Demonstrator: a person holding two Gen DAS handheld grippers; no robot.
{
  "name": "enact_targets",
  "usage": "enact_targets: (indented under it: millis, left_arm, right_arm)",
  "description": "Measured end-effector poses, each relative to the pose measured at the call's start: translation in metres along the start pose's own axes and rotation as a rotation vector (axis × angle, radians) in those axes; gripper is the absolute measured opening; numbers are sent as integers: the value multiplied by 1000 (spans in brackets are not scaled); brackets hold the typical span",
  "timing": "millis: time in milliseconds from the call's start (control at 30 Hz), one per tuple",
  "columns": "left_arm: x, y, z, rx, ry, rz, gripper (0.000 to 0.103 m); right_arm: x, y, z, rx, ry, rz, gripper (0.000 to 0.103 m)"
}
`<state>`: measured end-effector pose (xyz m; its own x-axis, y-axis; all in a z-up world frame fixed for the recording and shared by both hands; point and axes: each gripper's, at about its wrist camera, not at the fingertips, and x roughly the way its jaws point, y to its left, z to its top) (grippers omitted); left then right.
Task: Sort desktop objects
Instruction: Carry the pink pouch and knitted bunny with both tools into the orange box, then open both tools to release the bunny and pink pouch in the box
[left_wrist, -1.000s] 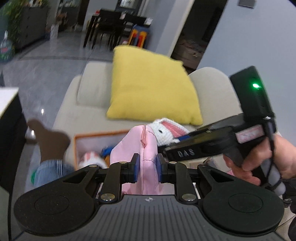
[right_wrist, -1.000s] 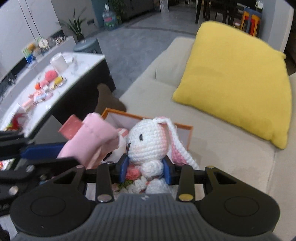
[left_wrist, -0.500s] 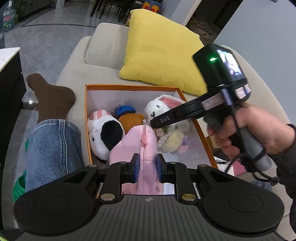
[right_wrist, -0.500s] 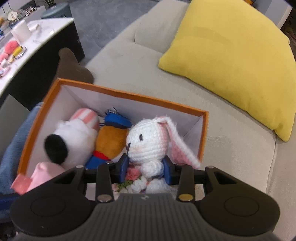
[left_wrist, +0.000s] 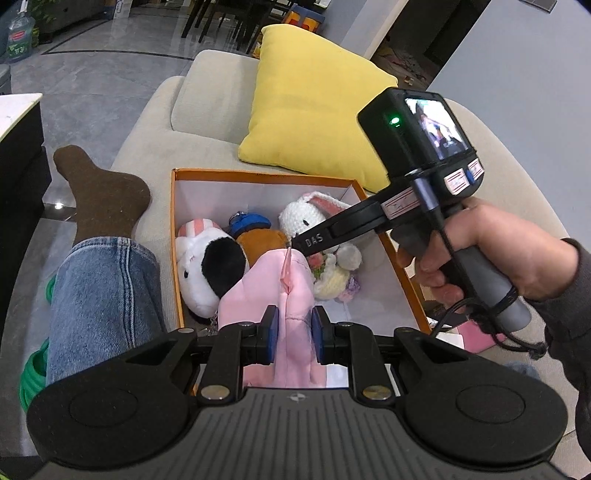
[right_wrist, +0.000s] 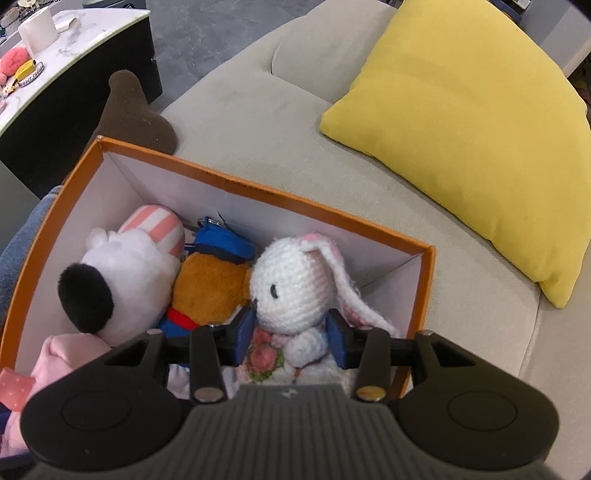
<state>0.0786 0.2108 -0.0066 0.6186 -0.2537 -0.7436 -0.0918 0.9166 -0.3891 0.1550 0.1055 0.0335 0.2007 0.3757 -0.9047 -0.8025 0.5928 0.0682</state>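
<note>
Left gripper (left_wrist: 291, 339): blue pads pinched on a pink plush (left_wrist: 275, 291), no gap either side. Plush long axis runs 6 to 12 in the left wrist view, pointed tip with a pink tag toward 12, hanging over the near edge of the orange box (left_wrist: 173, 236).

Right gripper (right_wrist: 291, 336): jaws part-open, pads set on both sides of the crochet bunny (right_wrist: 295, 284) at neck level. Left pad touches the bunny's cheek; at the right pad I cannot tell contact from a sliver of gap. Bunny sits inside the box at its right half, head toward 12, face turned to 9, long ear drooping toward 4 over the right pad. It carries a small flower bunch (right_wrist: 264, 358) at 6.

Box contents, right wrist view: white dog plush (right_wrist: 122, 280) with black nose at 9, pink-striped ear toward 11; orange plush with blue cap (right_wrist: 210, 280) wedged between dog and bunny, touching both. The pink plush's corner shows at 8, against the box's near-left corner.

Around: box rests on a beige sofa (right_wrist: 258, 110); yellow cushion (right_wrist: 472, 122) at 1, clear of the box. Person's jeans leg (left_wrist: 103, 295) and brown sock (left_wrist: 107, 199) lie just beside the box's left wall. Marble-top table (right_wrist: 55, 55) with clutter at 10. In the left wrist view the right gripper's body crosses the box from 3, hiding part of the bunny.
</note>
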Motion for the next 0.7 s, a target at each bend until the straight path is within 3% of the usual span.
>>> enact_targets:
  millis: [100,200,267,333,700]
  left_arm:
    - [-3,1,-5,-6,4,6,21]
    - [-9,1,-12,-8,10,14,21]
    - [-10,0,-16,-5,13,28,21]
    - [-10,-1,-21,3,14,48,21]
    - [-1,1,-25,10,24,63,22]
  right_arm:
    - [-5,3,-2,-22,-18,6,51]
    - [-13,6,-2,-43,-30,9,37]
    - [-16,8,-4,-56,-24,7,22]
    - [-16,10,-6,-71,-17,7,17]
    - [9,8,3,9,-10,-3,15]
